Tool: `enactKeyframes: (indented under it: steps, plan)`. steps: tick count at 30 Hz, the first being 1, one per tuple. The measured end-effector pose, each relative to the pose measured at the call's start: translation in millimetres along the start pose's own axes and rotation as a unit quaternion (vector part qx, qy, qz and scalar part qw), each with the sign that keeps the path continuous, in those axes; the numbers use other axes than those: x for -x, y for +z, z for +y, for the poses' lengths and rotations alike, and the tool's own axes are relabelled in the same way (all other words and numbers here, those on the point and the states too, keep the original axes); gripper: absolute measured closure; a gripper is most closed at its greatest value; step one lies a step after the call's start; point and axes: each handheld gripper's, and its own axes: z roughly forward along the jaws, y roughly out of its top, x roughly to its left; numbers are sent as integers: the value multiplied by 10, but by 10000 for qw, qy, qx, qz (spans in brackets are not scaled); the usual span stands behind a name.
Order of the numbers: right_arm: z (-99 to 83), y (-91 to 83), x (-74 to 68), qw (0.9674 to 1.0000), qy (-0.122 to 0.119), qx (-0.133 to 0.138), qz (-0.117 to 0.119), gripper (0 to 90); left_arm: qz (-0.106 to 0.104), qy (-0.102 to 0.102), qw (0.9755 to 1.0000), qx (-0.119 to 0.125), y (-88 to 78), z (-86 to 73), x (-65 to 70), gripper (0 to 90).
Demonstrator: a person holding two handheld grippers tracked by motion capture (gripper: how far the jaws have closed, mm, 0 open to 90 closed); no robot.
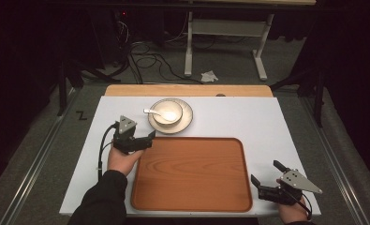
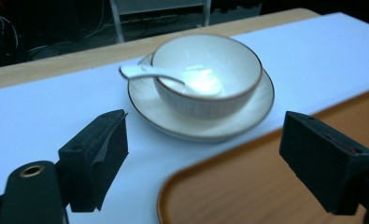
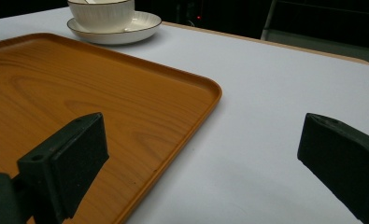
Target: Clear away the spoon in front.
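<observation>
Left gripper [image 1: 147, 139] open and empty, aimed at the bowl [image 2: 205, 74] on its saucer [image 2: 201, 128] just beyond the tray's [image 1: 192, 206] far-left corner; we'd pinch the saucer rim low and level, spoon [image 2: 149, 74] undisturbed.

We count one bowl [image 1: 167, 112] in the upper middle of the high view, and it sits on one saucer [image 1: 186, 121]. One white spoon [image 1: 155, 112] rests in that bowl. Below them, in the centre of the frame, we see one wooden tray [image 1: 192, 173]. All of these lie on one white table [image 1: 248, 117]. We count two grippers: the left gripper [image 1: 151, 138] at the left of the frame and the right gripper [image 1: 267, 172] at the lower right, each with two black jaws.
</observation>
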Motion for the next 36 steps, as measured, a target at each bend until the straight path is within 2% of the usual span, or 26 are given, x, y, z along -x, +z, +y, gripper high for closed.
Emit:
enactKeyframes:
  steps: [1,3,5,6,11,13,18,20,22,24,25,26,27,28,30,32,36]
  plan:
    - [0,0,0,10000,0,0,0,24,0,0,10000,0,0,0,0,156]
    - [0,-6,5,10000,-9,25,7,24,-123,-147,9998,91,90,136,-34,155]
    - [-3,-8,7,10000,3,25,4,24,-102,-192,9997,57,173,228,-54,156]
    - [-5,-10,7,10000,23,21,4,24,-102,-192,9997,57,173,228,-54,157]
    - [-9,-21,17,10000,38,54,-8,24,57,-64,9999,-134,411,478,-93,166]
    - [-13,-18,22,10000,55,58,4,24,63,-135,9998,-106,479,524,-104,172]
    - [-24,-13,28,9999,107,29,5,24,57,-138,9998,-149,583,572,-134,173]
    - [-25,-13,29,9999,101,33,6,24,132,-123,9996,-230,634,587,-162,174]
    - [-26,-16,33,10000,91,40,5,24,179,-89,9993,-312,670,601,-194,253]
    - [-29,-15,32,9999,102,38,14,24,239,-129,9990,-360,700,616,-223,366]
    - [-31,-14,31,9999,113,17,8,24,252,-155,9989,-353,711,619,-242,452]
    - [-41,-6,32,9999,116,-21,18,24,351,-217,9980,-473,733,615,-283,707]
    - [-41,-6,32,9999,116,-21,18,24,351,-217,9980,-473,733,615,-283,878]
    - [-45,-7,34,9999,130,-23,12,24,409,-257,9970,-606,756,603,-309,900]
    - [-47,-10,36,9999,130,-20,12,24,456,-370,9960,-678,786,583,-355,900]
    - [-54,-16,40,9999,151,-28,23,24,546,-470,9949,-705,827,561,-402,900]
    - [-60,-12,46,9998,175,-39,42,24,571,-578,9941,-717,847,554,-429,900]
